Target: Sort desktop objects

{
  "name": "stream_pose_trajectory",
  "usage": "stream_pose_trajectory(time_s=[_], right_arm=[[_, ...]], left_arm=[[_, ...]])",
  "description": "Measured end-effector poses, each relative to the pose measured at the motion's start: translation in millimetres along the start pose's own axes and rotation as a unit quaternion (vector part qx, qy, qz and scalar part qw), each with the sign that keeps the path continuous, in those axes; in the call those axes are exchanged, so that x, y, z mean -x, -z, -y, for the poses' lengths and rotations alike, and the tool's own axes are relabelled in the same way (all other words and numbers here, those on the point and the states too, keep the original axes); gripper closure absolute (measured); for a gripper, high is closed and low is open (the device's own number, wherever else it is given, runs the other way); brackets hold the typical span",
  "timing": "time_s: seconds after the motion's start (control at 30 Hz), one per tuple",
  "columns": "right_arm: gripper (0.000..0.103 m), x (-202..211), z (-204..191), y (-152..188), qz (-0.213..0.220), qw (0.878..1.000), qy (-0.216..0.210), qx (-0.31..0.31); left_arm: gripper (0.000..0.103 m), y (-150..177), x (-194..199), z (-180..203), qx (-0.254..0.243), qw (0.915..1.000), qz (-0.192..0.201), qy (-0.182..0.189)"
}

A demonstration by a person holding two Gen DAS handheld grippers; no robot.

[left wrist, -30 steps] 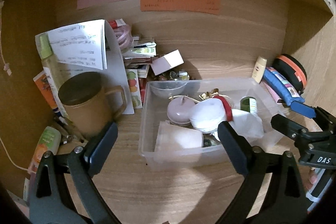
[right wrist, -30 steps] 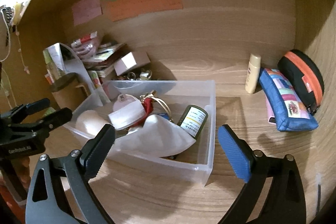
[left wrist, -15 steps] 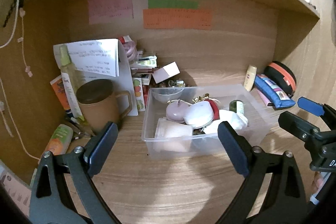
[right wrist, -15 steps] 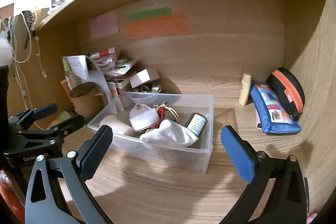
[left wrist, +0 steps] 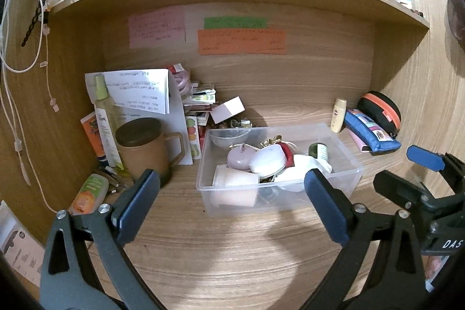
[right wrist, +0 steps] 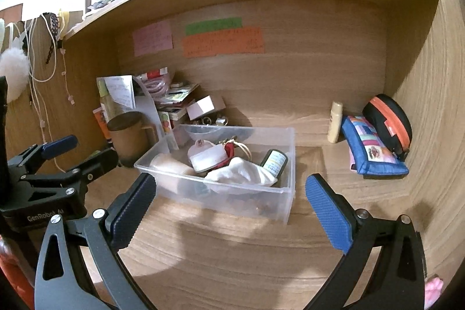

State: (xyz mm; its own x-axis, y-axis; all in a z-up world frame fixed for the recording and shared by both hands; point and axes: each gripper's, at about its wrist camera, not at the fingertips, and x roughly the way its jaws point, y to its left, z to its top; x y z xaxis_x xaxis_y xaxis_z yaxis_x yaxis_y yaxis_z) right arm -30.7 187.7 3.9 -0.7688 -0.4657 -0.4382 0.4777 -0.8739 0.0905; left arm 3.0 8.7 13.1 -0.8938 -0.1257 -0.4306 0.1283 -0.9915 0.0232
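Mug [left wrist: 142,150] left of bin [left wrist: 279,193]; pouches [left wrist: 372,132] right.

Clear bin [left wrist: 345,179] full of small items

Pink [left wrist: 157,26], green [left wrist: 235,22] and orange notes [left wrist: 241,42] on the back wall; cords [left wrist: 17,118] hanging left.

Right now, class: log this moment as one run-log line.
left gripper: open, empty | right gripper: open, empty | bin: on desk, full | pouch: right of bin, apart
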Motion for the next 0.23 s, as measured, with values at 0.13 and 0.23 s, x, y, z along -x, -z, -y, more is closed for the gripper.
stream_pose_trajectory(time_s=[0.13,0.23], right_arm=[[0.000,-1.5,0.7,3.5,-0.006,1.000,0.000,-0.002],[0.000,-3.6,1.5,4.6,-0.010,1.000,-0.001,-0.002]], left_arm=[[0.002,2.1,0.1,-0.2,0.007,1.0000,0.001,0.003],[0.002,3.1,0.9,1.9,0.006,1.0000,0.002,0.007]])
